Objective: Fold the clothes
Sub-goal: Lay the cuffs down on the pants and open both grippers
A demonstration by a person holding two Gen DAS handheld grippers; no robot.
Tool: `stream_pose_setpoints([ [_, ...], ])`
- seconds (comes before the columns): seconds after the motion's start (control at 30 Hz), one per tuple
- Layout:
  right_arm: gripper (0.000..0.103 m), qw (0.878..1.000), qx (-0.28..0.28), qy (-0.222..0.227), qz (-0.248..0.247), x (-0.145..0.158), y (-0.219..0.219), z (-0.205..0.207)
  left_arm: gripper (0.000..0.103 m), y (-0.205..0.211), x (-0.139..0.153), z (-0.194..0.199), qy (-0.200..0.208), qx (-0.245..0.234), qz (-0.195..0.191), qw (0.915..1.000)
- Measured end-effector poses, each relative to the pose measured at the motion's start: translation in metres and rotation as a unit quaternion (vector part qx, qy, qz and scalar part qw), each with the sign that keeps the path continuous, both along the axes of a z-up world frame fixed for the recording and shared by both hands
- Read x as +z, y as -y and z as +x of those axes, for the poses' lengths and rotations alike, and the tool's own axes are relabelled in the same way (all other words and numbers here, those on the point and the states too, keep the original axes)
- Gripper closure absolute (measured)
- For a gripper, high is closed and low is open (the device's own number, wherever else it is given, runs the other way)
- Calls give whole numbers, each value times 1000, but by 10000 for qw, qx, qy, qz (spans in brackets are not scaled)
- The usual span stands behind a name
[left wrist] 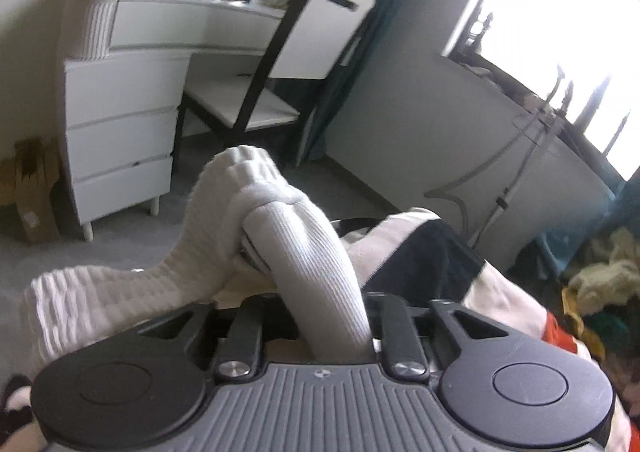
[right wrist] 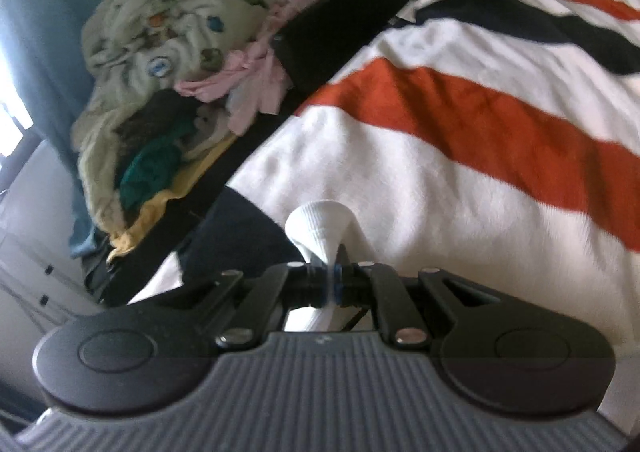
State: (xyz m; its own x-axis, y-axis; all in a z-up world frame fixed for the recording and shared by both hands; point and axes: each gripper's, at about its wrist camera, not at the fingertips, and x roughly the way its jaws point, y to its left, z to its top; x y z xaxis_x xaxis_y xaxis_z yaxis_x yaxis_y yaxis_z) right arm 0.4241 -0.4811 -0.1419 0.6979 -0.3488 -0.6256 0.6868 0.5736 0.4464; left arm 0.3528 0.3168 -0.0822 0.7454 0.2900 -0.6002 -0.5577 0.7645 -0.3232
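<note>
- Left gripper (left wrist: pixel 316 316): your jaws pinch a white sock (left wrist: pixel 304 252), which arches up ahead.
- Right gripper (right wrist: pixel 330 280): clamped on sock (right wrist: pixel 320 228), bunched just beyond fingertips, above striped blanket (right wrist: pixel 460 155).

Probably a bedroom, striped bedspread (right wrist: pixel 460 155), white dresser (left wrist: pixel 120 119), chair (left wrist: pixel 280 63)

Right gripper pinching a white sock over the striped blanket.

From my right wrist camera I see the right gripper (right wrist: pixel 329 276) with its jaws closed tight on a white sock (right wrist: pixel 320 230), whose ribbed end bunches up just past the fingertips. Below it lies a white blanket (right wrist: pixel 460 139) with orange and dark stripes. A heap of clothes (right wrist: pixel 168 63) sits well apart at upper left, beside a teal curtain (right wrist: pixel 44 11).
</note>
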Motion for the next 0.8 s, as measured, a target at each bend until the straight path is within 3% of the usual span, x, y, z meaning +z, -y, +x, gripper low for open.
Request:
stream_pose_setpoints([
  [0.03,86,10000,81,-7,24,4,1,-3,48,2,2,-3,-32,-145,86,9999],
  [0.1,55,9995,290,32,115,13,1,-11,45,12,9,-11,-35,-524,343,9980],
  [0.17,35,9979,627,139,-8,29,-5,-25,44,26,18,-25,1,-857,595,9945],
  [0.27,34,9924,1108,340,-423,57,-25,-60,33,55,38,-59,226,-1186,845,9891],
  [0.47,34,9657,2369,682,-809,103,-83,-144,22,135,84,-141,654,-1693,1069,9776],
  [0.53,35,9559,2680,757,-933,119,-104,-171,21,163,86,-173,749,-1848,1070,9741],
  [0.63,35,9434,3024,863,-1056,126,-129,-213,11,204,88,-221,890,-2079,1070,9682],
  [0.8,35,9209,3550,1036,-1236,133,-168,-284,9,271,91,-299,1112,-2451,1078,9570],
])
